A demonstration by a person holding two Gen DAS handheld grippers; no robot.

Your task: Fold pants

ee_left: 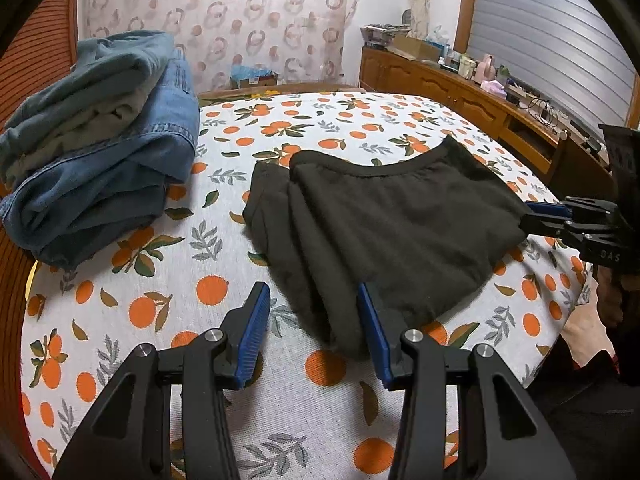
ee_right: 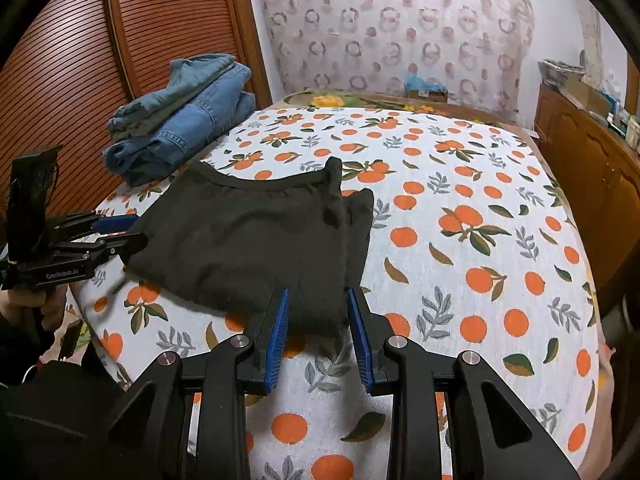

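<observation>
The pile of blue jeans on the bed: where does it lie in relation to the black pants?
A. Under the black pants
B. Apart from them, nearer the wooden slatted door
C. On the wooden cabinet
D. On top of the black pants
B. The pile of blue jeans sits by itself near the bed's edge beside the wooden slatted door, with printed sheet showing between it and the black pants.

Count: 1 black pants [ee_left: 384, 216], 1 stack of folded jeans [ee_left: 100, 140], 2 grippers, 1 bed [ee_left: 180, 280].
</observation>
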